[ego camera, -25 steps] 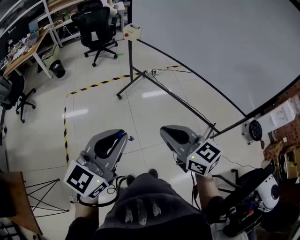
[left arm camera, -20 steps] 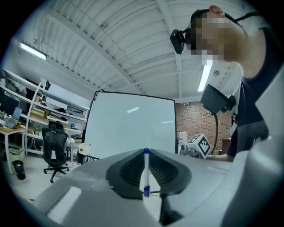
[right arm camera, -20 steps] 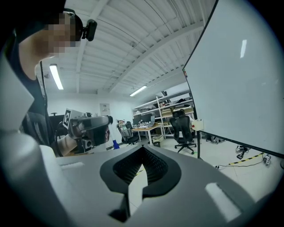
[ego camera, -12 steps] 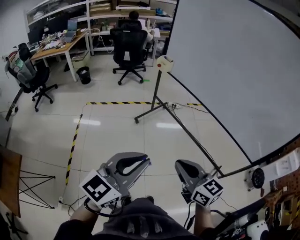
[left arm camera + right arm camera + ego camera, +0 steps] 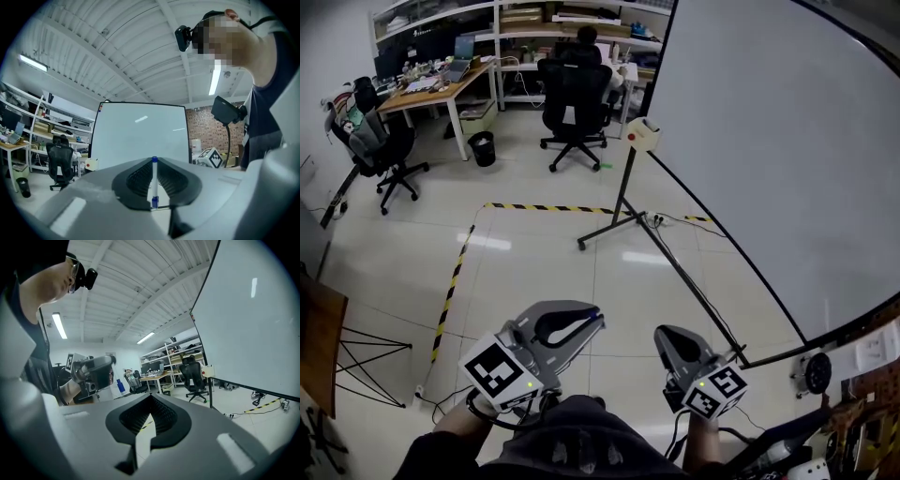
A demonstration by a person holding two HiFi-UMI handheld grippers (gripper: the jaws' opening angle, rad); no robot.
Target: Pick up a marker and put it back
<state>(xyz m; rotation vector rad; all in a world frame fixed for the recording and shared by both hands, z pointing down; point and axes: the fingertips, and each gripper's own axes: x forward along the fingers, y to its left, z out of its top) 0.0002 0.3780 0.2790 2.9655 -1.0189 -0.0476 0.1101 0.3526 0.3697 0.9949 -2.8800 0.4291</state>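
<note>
Whiteboard [image 5: 787, 141] fills the room's right side. Our left gripper [image 5: 581, 323] is clamped on the blue-capped marker [image 5: 154, 180], right gripper [image 5: 664, 335] closed, empty. Pickup looks done, so next we need to carry it back to its spot.

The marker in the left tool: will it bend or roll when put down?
Probably stiff: the marker stands straight in the left tool. It looks thin, so likely light. Its round body may roll when laid flat.

Glossy tiled floor [image 5: 534, 272], yellow-black tape [image 5: 548, 208]. Big whiteboard [image 5: 787, 141] at right. Table [image 5: 431, 91], office chair [image 5: 575, 94], shelves [image 5: 539, 14] at back.
</note>
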